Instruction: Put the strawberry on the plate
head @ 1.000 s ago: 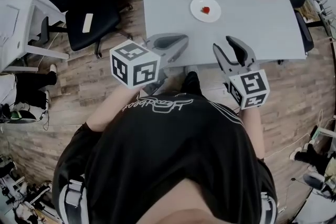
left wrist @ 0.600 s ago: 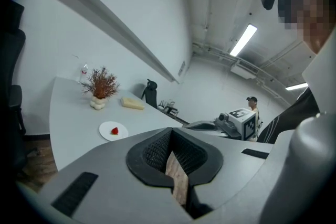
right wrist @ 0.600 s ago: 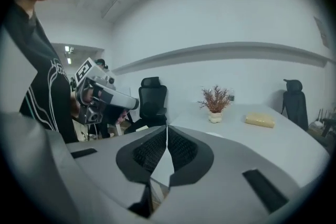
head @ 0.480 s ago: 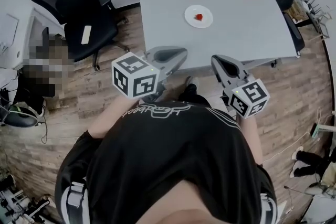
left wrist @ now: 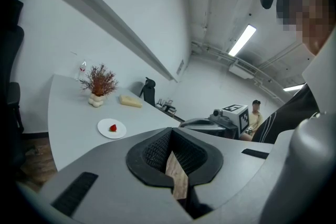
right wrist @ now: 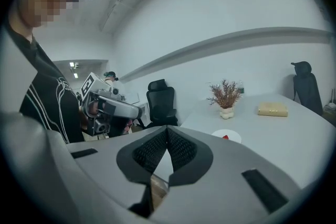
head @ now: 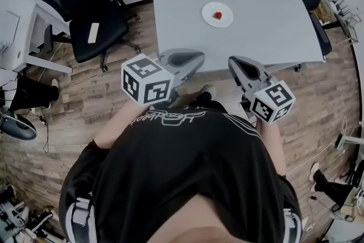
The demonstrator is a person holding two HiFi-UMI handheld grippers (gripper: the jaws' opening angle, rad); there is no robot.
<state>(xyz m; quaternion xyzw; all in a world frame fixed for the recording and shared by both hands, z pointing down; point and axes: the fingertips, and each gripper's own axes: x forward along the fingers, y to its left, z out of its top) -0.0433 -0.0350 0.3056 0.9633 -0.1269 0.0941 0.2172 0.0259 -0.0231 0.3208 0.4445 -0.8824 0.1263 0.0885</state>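
a grey table (head: 256, 25) fills the office ahead. the strawberry (head: 216, 15) sits on the plate (head: 208, 12), well ahead of both grippers. left gripper (head: 196, 57) and right gripper (head: 234, 61) hang short of the table's edge, jaws together, empty. the task looks done.

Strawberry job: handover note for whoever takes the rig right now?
Left gripper: shut, empty, held short of the grey table.
Right gripper: shut, empty, also short of the table's near edge.
Small red strawberry lies on the round white plate, mid-table.
Done: strawberry is on the plate.
Left: nothing that shows; the job looks finished.
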